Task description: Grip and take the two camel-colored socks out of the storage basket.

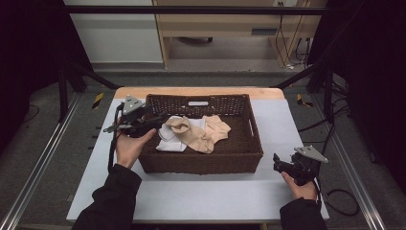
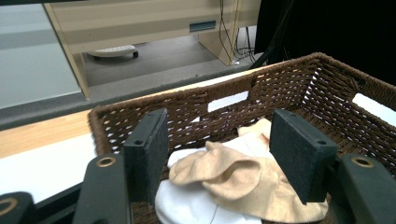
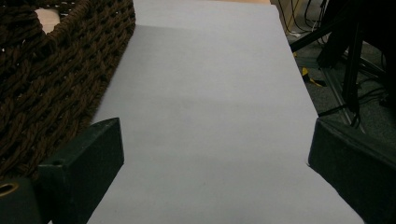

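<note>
A brown wicker basket (image 1: 201, 164) stands mid-table and holds beige socks (image 1: 203, 133) lying on a white sock (image 1: 168, 143). My left gripper (image 1: 162, 118) reaches over the basket's left rim, open, its jaws just short of the socks. In the left gripper view the left gripper (image 2: 224, 161) has its jaws wide apart above the beige sock (image 2: 236, 179) and the white sock (image 2: 187, 205), touching neither. My right gripper (image 1: 277, 163) rests low over the table, to the right of the basket's near corner. It is open, and the right gripper (image 3: 215, 172) has only bare table between its jaws.
The white table top (image 1: 191, 196) runs around the basket, with free room in front and to the right (image 3: 210, 93). The basket's woven wall (image 3: 51, 79) stands close on the right gripper's left. Black frame bars, cables and a wooden cabinet (image 1: 230, 24) lie beyond the table.
</note>
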### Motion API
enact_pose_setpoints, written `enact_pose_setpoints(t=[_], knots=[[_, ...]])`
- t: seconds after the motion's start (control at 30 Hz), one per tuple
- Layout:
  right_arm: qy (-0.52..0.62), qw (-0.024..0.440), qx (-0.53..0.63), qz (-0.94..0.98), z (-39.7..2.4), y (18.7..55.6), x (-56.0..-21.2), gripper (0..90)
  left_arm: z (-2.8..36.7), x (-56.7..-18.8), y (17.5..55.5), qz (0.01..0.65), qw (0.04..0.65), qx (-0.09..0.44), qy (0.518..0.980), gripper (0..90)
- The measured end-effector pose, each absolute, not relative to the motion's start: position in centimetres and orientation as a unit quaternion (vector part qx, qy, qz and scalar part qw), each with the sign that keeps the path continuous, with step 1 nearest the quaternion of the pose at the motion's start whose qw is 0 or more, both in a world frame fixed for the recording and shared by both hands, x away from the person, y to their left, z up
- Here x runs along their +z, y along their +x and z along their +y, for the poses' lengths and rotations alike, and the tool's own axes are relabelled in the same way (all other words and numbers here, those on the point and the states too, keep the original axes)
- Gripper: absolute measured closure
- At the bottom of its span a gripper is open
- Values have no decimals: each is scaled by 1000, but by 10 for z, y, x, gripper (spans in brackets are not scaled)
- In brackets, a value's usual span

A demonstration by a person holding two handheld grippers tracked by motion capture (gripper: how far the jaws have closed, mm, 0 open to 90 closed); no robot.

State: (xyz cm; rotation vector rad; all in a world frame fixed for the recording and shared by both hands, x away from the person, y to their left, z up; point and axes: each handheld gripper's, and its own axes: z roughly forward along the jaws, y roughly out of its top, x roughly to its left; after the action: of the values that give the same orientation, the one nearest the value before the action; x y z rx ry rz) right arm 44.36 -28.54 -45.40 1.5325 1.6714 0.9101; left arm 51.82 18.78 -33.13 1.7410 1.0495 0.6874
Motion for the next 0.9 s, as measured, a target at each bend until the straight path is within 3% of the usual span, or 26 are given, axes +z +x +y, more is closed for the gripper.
enact_pose_setpoints(t=[0.7,0.9], knots=[[592,342,345,643,-286,446,-455,37,139,-367,562,436,419,268,750,316],[596,340,346,641,-286,446,-455,37,134,-380,564,433,434,260,746,308]])
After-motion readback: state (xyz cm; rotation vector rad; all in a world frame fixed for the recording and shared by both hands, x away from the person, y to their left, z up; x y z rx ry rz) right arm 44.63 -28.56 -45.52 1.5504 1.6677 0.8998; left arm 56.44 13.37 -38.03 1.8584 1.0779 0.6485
